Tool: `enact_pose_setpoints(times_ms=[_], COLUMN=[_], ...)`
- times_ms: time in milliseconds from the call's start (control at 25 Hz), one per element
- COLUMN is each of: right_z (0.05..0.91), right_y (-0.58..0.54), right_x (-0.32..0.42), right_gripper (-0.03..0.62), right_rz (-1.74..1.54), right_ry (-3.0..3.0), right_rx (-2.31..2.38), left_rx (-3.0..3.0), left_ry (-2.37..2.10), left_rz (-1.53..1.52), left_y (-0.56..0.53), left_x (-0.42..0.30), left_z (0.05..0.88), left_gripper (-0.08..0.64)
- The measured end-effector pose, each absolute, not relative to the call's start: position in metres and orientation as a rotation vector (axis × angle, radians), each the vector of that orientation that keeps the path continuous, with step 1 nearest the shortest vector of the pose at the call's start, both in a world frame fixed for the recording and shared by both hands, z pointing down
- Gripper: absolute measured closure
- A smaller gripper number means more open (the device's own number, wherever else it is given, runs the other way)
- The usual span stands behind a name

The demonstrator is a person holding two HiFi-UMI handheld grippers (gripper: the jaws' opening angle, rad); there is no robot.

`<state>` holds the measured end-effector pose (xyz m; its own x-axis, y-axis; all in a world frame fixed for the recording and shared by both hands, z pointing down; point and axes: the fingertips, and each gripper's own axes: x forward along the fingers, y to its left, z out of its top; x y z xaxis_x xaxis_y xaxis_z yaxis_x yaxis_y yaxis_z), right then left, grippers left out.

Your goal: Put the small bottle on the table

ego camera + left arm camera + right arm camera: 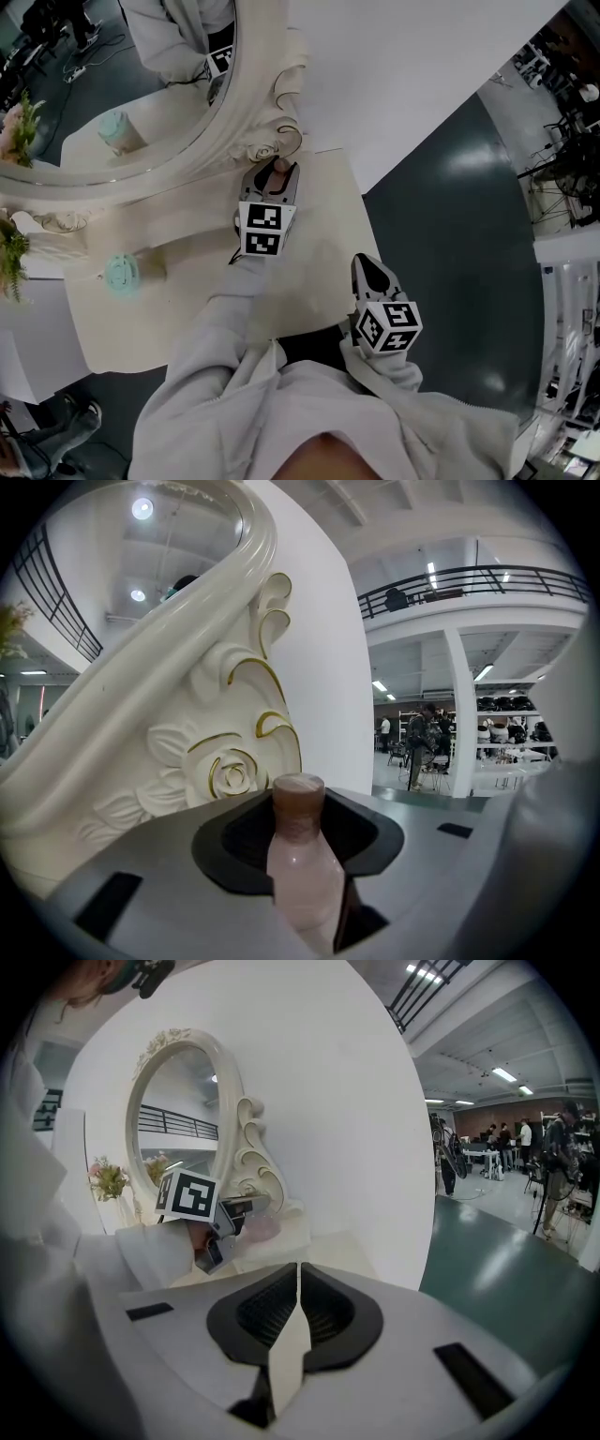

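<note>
**Small bottle clamped in the left claw beside the mirror frame**

The left gripper (275,176) reaches across the cream dressing table (323,230) to the foot of the ornate mirror frame (202,714). Its jaws stand wide and are closed on the small bottle (302,860), a pale pink one with a brownish cap. The bottle is upright between the two dark pads, its body pressed by them on both sides and its cap rising above them. Just behind the cap sits the frame's carved rose (232,776) with its gilt edging. In the head view only the bottle's top shows past the jaw tips, close to the frame's base; whether its bottom touches the tabletop cannot be told.

The right gripper (297,1288) is well apart from the bottle, over the table's near right edge. Its jaws are pressed together with nothing between them.

A mint-green lidded jar (122,272) stands at the table's left, near a spray of flowers (11,255).
</note>
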<state>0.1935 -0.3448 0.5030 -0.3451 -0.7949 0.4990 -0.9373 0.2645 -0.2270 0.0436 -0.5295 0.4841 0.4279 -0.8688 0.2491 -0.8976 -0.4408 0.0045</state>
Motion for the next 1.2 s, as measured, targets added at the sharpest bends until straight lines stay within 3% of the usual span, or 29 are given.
enact_pose_setpoints(times_ms=[360, 1200], right_z=[0.497, 0.453], right_y=[-0.348, -0.381], right_x=[0.188, 0.101], right_gripper=[0.555, 0.555], right_rz=[0.686, 0.555], right_ry=[-2.302, -2.581], right_rx=[1.572, 1.265], left_rx=[2.529, 2.288], left_ry=[-1.574, -1.779], left_rz=[0.365, 0.304], left_y=[-0.502, -0.366], left_x=[0.036, -0.069], left_z=[0.472, 0.437], left_gripper=[0.373, 0.373])
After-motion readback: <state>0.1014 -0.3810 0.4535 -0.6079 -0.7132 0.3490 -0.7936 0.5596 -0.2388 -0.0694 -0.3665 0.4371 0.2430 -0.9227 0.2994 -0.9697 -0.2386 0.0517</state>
